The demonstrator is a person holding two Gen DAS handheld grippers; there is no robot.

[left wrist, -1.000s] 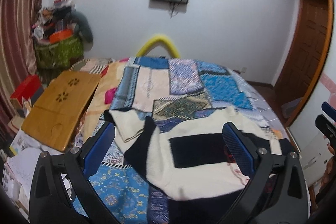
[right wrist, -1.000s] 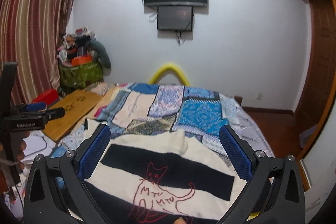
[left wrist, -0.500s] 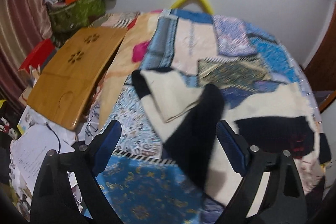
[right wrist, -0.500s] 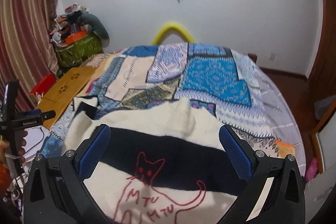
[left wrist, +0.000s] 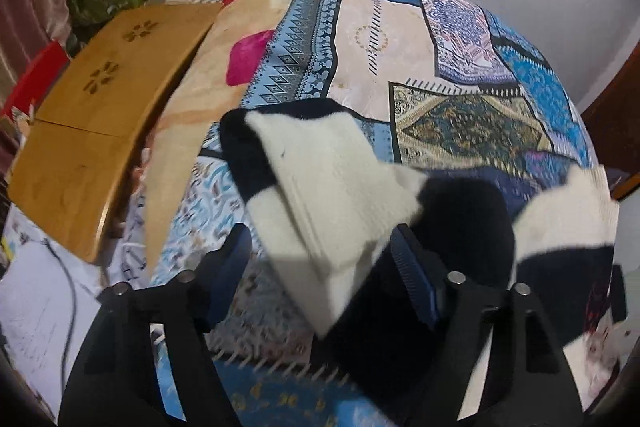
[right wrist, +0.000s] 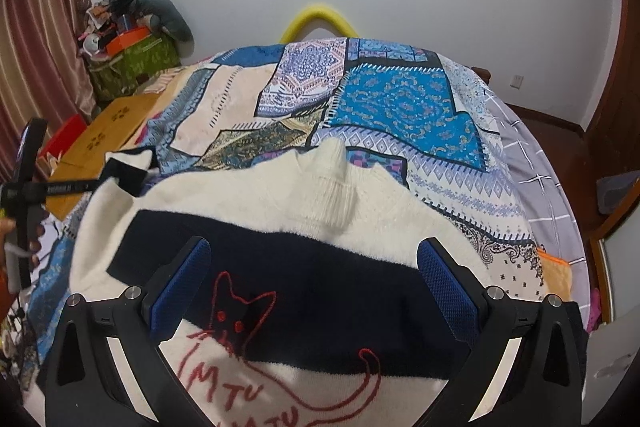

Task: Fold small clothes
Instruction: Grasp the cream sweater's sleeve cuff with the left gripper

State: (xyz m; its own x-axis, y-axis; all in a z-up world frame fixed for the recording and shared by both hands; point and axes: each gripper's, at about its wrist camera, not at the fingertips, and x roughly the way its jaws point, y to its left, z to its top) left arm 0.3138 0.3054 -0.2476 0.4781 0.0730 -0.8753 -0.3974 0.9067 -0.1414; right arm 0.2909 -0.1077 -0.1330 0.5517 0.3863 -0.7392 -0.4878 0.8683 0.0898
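Note:
A small cream and black sweater with a red cat drawing lies on the patchwork bedspread. Its left sleeve, cream with a black band, lies folded out to the left. My left gripper is open, low over that sleeve, with the cream cuff end between its fingers. My right gripper is open over the sweater's chest, above the black stripe. The left gripper also shows at the left edge of the right wrist view.
A wooden lap table lies at the bed's left edge, with papers and a cable below it. A green bag of clutter stands by the striped curtain. A yellow curved tube stands behind the bed. A wooden door is on the right.
My left gripper has swung left and down from the sweater's body onto the left sleeve. My right gripper has tilted down and closer over the sweater's chest. Both stayed open.

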